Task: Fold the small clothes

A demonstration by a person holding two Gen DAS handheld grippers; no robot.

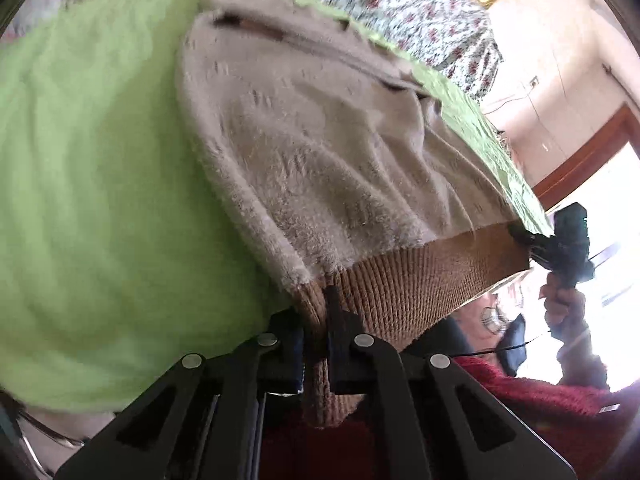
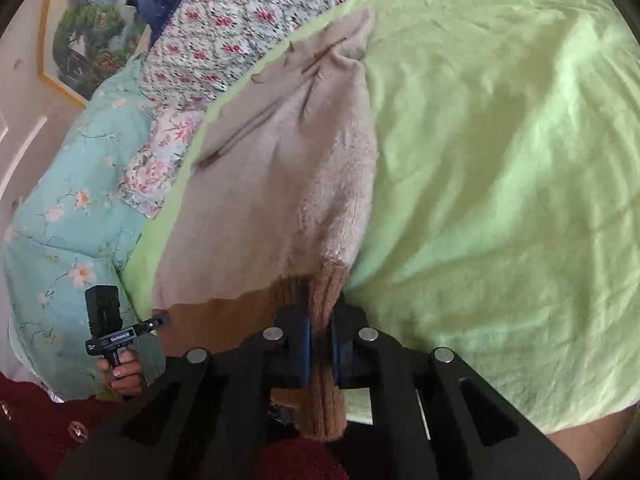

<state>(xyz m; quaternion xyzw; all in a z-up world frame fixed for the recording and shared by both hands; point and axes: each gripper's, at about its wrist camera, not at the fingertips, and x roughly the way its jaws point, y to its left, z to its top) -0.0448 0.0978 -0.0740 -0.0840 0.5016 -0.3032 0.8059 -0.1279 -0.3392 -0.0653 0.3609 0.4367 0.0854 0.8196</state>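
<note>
Grippers both clamped shut on the sweater's ribbed brown hem: left gripper [image 1: 316, 344] on one corner, right gripper [image 2: 320, 344] on the other. Beige fuzzy sweater [image 1: 320, 152] lay spread on the green sheet [image 1: 88, 160], hem stretched between the two tools near the bed's edge. Floral quilt [image 2: 224, 28] bunched beyond the sheet, framed picture [image 2: 80, 28] behind. No containers seen. Hem ends hidden between the pads; far end of the sweater blurred, neckline hard to make out; hand [image 2: 124, 374] partly cut off by a red sleeve [image 1: 560, 400].
</note>
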